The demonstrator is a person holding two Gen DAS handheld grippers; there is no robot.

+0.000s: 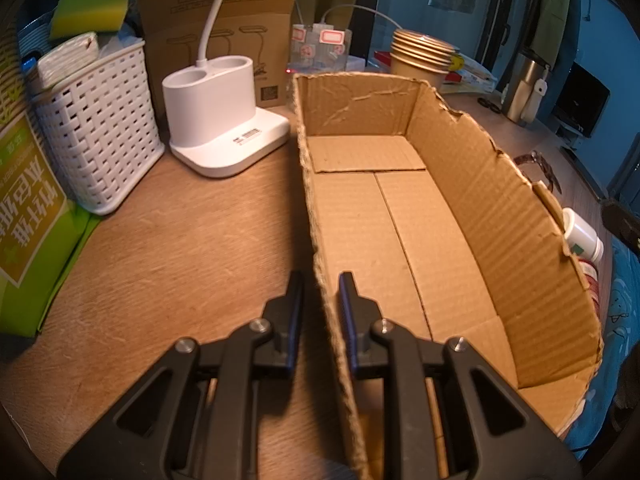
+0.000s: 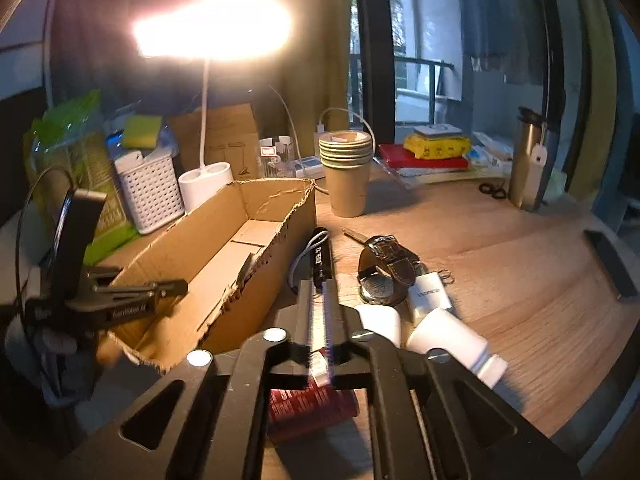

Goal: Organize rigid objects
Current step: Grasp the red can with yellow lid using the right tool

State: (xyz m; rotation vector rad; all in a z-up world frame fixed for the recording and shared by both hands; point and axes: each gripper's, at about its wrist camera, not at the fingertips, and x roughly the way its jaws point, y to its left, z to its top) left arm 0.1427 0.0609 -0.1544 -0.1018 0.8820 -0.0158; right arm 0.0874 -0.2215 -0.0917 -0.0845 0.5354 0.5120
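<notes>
Clamping the box [image 1: 360, 216] wall, the left hand-held gripper [image 1: 320, 284] steadies it while the right hand-held gripper [image 2: 318, 292], clenched on a slim white item [image 2: 320, 320], likely needs carrying boxward.

right claw [image 2: 318, 300]: clamped on thin white stick [image 2: 319, 330] | cardboard box [image 2: 224, 264]: beside, left

Left of the white desk lamp [image 1: 224, 120] on the wooden desk [image 1: 180, 248] stands a white woven basket [image 1: 100, 132] with a yellow-green sponge [image 1: 92, 4] above it, behind the lamp a lamp carton [image 1: 224, 12], and well to its right stacked paper cups [image 2: 346, 168], a steel flask [image 2: 528, 160] and scissors [image 2: 493, 190].
</notes>
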